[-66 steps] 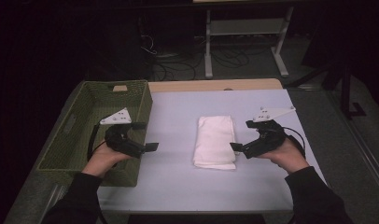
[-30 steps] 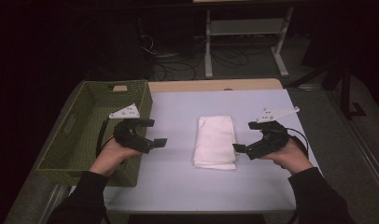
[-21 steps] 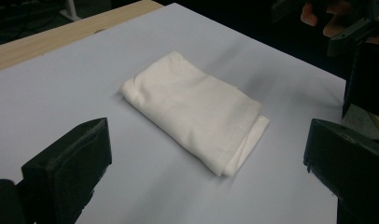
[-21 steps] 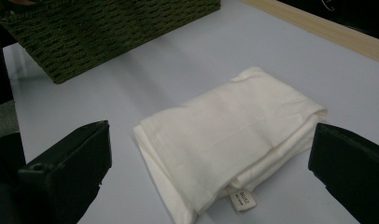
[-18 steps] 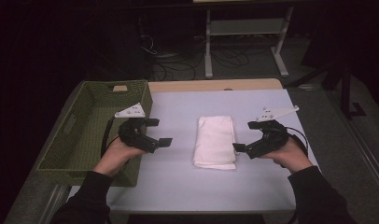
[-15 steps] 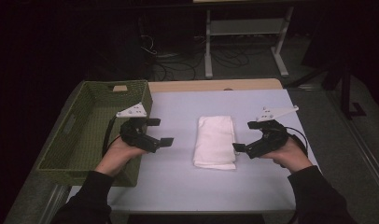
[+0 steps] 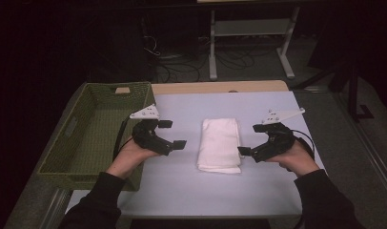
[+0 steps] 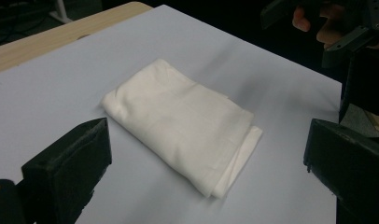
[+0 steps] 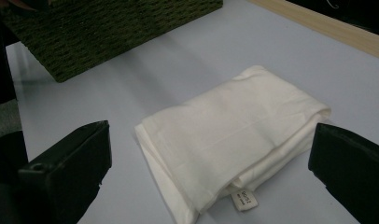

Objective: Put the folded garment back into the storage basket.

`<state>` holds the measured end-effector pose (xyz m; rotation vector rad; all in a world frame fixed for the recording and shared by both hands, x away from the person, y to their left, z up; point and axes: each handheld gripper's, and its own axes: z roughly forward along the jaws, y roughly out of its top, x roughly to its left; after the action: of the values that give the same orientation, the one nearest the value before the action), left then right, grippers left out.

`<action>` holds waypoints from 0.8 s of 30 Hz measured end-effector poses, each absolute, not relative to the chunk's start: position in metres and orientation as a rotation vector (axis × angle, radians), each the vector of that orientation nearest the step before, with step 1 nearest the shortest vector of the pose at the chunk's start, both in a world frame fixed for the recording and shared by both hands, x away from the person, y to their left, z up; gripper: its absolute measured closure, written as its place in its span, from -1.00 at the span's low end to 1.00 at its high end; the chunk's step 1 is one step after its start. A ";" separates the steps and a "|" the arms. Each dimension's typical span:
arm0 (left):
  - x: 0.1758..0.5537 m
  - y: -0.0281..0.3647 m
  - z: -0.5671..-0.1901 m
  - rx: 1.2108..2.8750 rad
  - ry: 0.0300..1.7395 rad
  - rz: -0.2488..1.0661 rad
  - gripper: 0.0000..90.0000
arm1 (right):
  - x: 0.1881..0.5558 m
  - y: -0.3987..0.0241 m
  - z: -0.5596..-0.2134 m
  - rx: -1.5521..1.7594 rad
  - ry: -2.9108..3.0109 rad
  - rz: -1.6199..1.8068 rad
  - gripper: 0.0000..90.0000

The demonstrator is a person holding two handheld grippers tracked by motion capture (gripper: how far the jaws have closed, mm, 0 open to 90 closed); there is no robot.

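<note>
- Folded white towel (image 7: 220, 144) lies flat mid-table on the white table cover (image 7: 182, 186), long axis running away from me, between my two grippers and touching neither.
- Handling guess: light, soft, limp. Several layers stacked, so it'll sag and could unfold if lifted from one point. Not fragile, and cloth shouldn't slip in the pads.
- Where to grab: pinch through the whole stack at the long side edges, one gripper per side. The near end shows loose layered edges and a small tag (image 9: 244, 199); a bite there risks catching only the top ply.
- Left gripper (image 7: 172, 134): jaws wide apart, nothing in them, just left of the towel and aimed at it, beside the green woven basket (image 7: 94, 129).
- Right gripper (image 7: 249, 140): jaws also spread, empty, just right of the towel near its front corner.
- Both forearms come in low from my side, with the grippers angled inward.
</note>
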<state>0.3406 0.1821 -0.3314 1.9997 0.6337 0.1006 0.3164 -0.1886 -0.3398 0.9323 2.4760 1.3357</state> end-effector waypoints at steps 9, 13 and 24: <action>0.342 0.166 -0.334 2.006 0.616 0.091 -1.00 | 0.316 -0.190 -0.340 0.932 2.476 1.337 -1.00; 0.342 0.162 -0.337 2.010 0.610 0.090 -1.00 | 0.316 -0.190 -0.340 0.933 2.477 1.335 -1.00; 0.338 0.157 -0.348 2.017 0.608 0.091 -1.00 | 0.316 -0.191 -0.344 0.935 2.491 1.321 -1.00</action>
<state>0.3376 0.1566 -0.3478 2.0171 0.6082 0.0915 0.3155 -0.1909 -0.3442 0.9353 2.4906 1.3213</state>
